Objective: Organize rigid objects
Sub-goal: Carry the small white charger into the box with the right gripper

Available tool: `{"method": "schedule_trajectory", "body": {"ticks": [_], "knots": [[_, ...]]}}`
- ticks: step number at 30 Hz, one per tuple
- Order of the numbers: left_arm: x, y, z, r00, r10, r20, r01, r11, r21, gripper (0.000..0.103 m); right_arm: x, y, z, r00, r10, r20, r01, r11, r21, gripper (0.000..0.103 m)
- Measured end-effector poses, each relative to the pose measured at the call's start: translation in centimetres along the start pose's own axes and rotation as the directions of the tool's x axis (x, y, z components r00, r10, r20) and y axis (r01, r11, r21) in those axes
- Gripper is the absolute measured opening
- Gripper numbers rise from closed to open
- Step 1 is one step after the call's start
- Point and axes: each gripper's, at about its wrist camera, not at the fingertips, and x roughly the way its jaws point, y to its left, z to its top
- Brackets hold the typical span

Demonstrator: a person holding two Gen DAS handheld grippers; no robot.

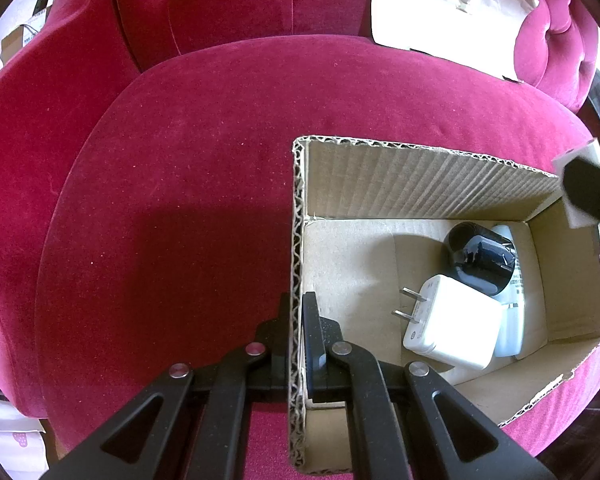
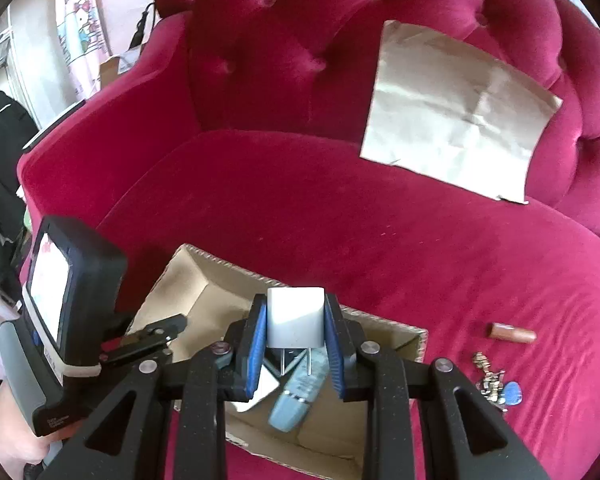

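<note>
Holding: right claw [image 2: 296, 330] grips a small white cube-shaped plug adapter [image 2: 296, 314] by its flat sides, blue pads pressing both faces, two metal prongs pointing down
Where: adapter hangs above the open brown corrugated cardboard box [image 1: 420, 184] that sits on the crimson velvet sofa seat [image 1: 180, 200]
Left claw: left claw [image 1: 296, 320] is clenched on the box's near wall, one finger outside, one inside, steadying it
In the box: large white square charger with two prongs [image 1: 456, 324], glossy black rounded device [image 1: 480, 260], a white piece partly under them; a pale blue remote-like item [image 2: 300, 396] shows in the right wrist view
Handling: adapter looks light, hard, smooth plastic; likely slippery, so flat opposite faces suit best; prongs could snag
Still out: brown cylindrical tube [image 2: 512, 333] and a bunch of keys with blue tag [image 2: 494, 384] on the seat
Next, by judgement: lower and release into free floor space
</note>
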Motion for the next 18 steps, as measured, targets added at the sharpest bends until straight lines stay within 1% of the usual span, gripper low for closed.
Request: {"method": "schedule_trajectory", "body": {"ticks": [5,18], "knots": [[0.0,0.2,0.0,1.0,0.0,0.0,0.0,1.0,-0.001,0.004,0.9,1.1,-0.4,0.999,0.033,-0.004,-0.033,0.999,-0.015,0.028],[0.0,-0.1,-0.1,1.0,0.0,0.0,0.0,1.0,0.001,0.004,3.4,2.5,-1.0,0.996,0.073,-0.055,-0.074,0.997,-0.011,0.028]]}}
